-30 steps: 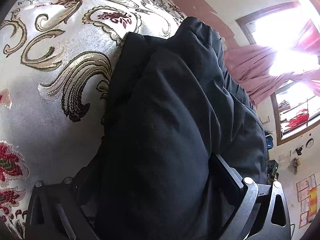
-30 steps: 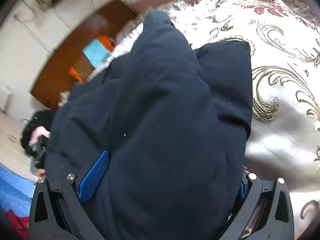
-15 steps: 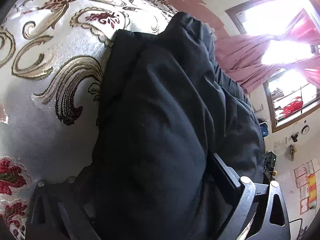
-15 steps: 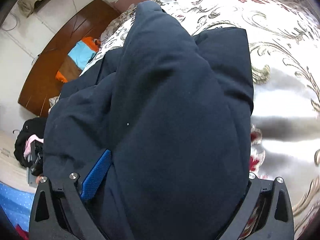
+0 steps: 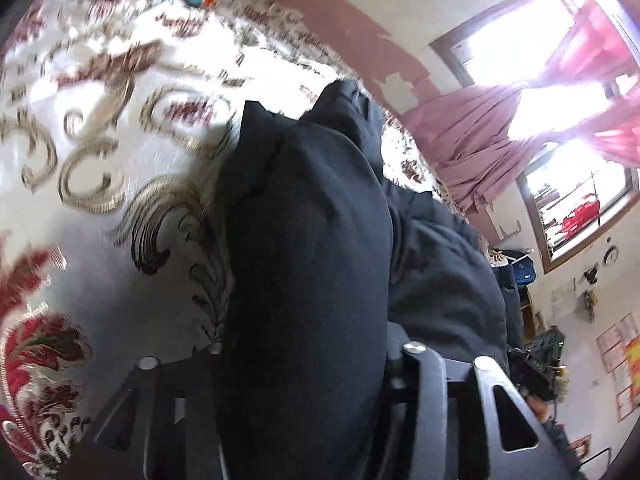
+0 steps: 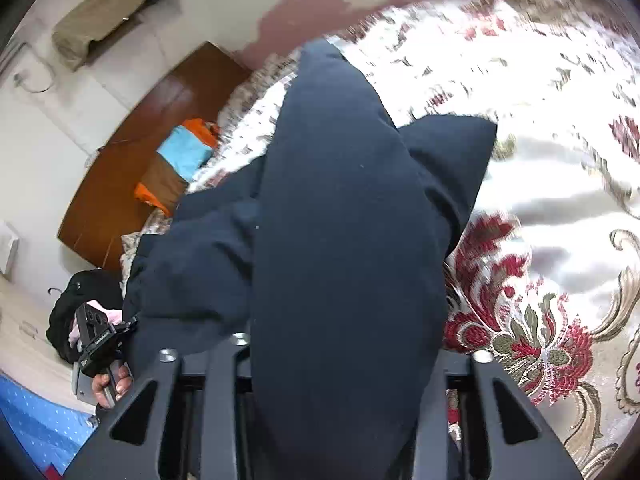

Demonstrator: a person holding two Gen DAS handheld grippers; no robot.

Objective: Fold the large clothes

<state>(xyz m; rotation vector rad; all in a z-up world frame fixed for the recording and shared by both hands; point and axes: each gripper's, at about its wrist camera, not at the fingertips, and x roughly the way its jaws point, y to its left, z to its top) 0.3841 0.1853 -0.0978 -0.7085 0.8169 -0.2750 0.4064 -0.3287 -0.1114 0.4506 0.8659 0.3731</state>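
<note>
Navy padded garment (image 6: pixel 344 240) is bunched between both closing grippers, left gripper (image 5: pixel 304 364) and right gripper (image 6: pixel 340 356), fingers clenched on it, above the brocade bed (image 6: pixel 560 184).

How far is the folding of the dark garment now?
Early stage. The dark garment lies bunched on the patterned bedspread, no neat fold visible. In hand: left gripper and right gripper are closing on bunched fabric. Left: folding and flattening it.

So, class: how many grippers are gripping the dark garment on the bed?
2. The left gripper is closing on a fold of the dark garment beside the window side; the right gripper is closing on a fold beside the floral bedspread.
</note>
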